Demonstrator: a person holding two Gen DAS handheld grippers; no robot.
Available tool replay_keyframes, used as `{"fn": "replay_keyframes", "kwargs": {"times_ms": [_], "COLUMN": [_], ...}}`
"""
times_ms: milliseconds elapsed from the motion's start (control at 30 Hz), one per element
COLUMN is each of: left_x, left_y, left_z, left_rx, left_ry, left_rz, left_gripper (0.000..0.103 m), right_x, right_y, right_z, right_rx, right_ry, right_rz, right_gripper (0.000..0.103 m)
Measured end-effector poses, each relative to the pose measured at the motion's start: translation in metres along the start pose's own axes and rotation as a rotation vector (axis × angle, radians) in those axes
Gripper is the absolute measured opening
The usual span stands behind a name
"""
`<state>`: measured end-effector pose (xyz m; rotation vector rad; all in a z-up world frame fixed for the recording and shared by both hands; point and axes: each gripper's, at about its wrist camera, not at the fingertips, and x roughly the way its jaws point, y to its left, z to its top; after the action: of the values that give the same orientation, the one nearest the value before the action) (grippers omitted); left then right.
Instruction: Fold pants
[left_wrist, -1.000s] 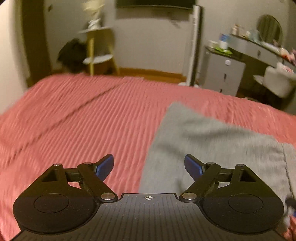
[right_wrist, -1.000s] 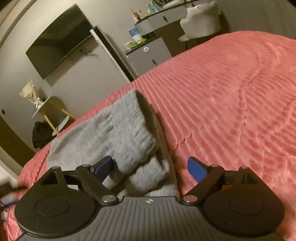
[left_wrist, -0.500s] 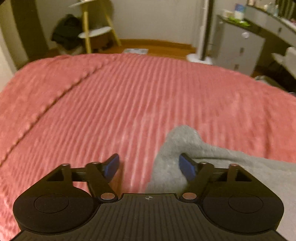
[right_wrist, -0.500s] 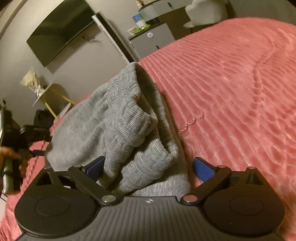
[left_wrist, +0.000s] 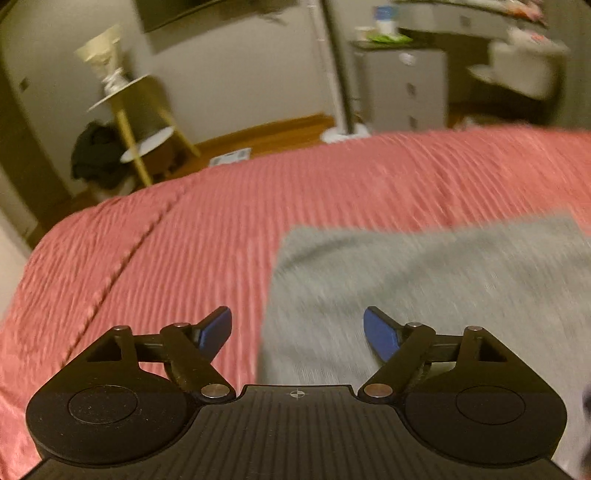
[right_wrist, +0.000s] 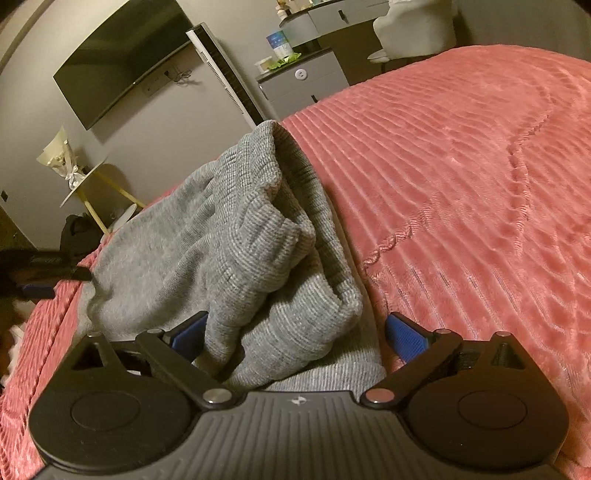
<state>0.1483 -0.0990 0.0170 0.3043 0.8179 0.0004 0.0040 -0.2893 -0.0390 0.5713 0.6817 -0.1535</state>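
Note:
Grey knit pants (right_wrist: 229, 229) lie bunched on the red bed cover, with a thick folded end nearest the right wrist camera. My right gripper (right_wrist: 295, 321) stands wide open astride that end. Its left pad (right_wrist: 188, 334) sits against the fabric and its right pad (right_wrist: 402, 332) is clear of it. In the blurred left wrist view the pants (left_wrist: 424, 288) spread flat to the right. My left gripper (left_wrist: 295, 317) hangs over their left edge with jaws opening; the cloth is below them, not pinched. That left gripper (right_wrist: 61, 282) also shows dark at the pants' far end.
The red ribbed bed cover (right_wrist: 461, 192) fills most of both views, with a stitched seam (left_wrist: 122, 266) on the left. Beyond the bed stand a yellow-legged side table (left_wrist: 136, 122), a grey drawer cabinet (right_wrist: 303, 88), a white tower unit (right_wrist: 225, 70) and a wall screen (right_wrist: 122, 62).
The left gripper swung and rolled, and more of the flat grey cloth now lies under its fingers. The right gripper sank closer to the bunched end and its jaws widened.

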Motion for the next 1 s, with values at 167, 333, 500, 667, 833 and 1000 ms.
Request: {"fn": "replay_keyframes", "kwargs": {"times_ms": [167,333,500,667,833,1000], "left_x": [0.002,0.002,0.000,-0.006,-0.014,-0.031], "left_y": [-0.013,-0.007,-0.005,0.011,0.035,0.059], "left_z": [-0.037,-0.048,-0.052,-0.068,-0.082,-0.096], "left_rx": [0.099,0.083,0.095,0.062,-0.014,-0.159], "left_ry": [0.060,0.059,0.071,0.087,0.114,0.133], "left_rz": [0.013,0.028,0.048,0.058,0.082,0.077], "left_gripper": [0.083,0.086,0.089,0.093,0.093,0.096], "right_x": [-0.002,-0.004,-0.008,-0.030,-0.044,-0.067], "right_y": [0.002,0.003,0.005,0.007,0.019,0.032], "right_z": [-0.003,-0.004,-0.004,-0.006,-0.010,-0.015], "right_rx": [0.000,-0.001,0.003,-0.017,-0.083,-0.138], "right_ry": [-0.008,-0.009,-0.014,-0.097,-0.138,-0.215], "right_rz": [-0.008,-0.018,-0.028,-0.067,-0.099,-0.127], "right_gripper": [0.099,0.099,0.099,0.099,0.099,0.099]}}
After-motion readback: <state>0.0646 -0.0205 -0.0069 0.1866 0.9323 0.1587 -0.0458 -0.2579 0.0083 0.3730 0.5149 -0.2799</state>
